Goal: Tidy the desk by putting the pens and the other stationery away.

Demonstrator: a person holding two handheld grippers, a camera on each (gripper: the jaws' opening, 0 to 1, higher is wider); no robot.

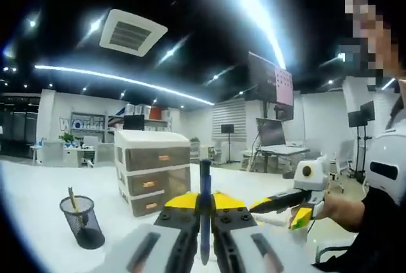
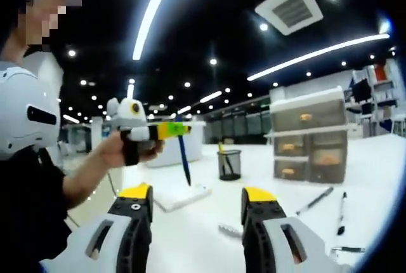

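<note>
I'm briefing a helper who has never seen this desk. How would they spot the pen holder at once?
Start at the drawer unit standing on the white desk. Beside it stands the pen holder, a black mesh cup with one pencil sticking up. Unlike the loose pens lying flat, it stands upright and is see-through.

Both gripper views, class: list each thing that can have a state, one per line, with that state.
left gripper: shut on blue pen
blue pen: held upright between the jaws
right gripper: open, holding nothing
mesh pen cup: upright, one pencil inside
drawer unit: drawers closed
loose pens: lying flat on desk
</note>
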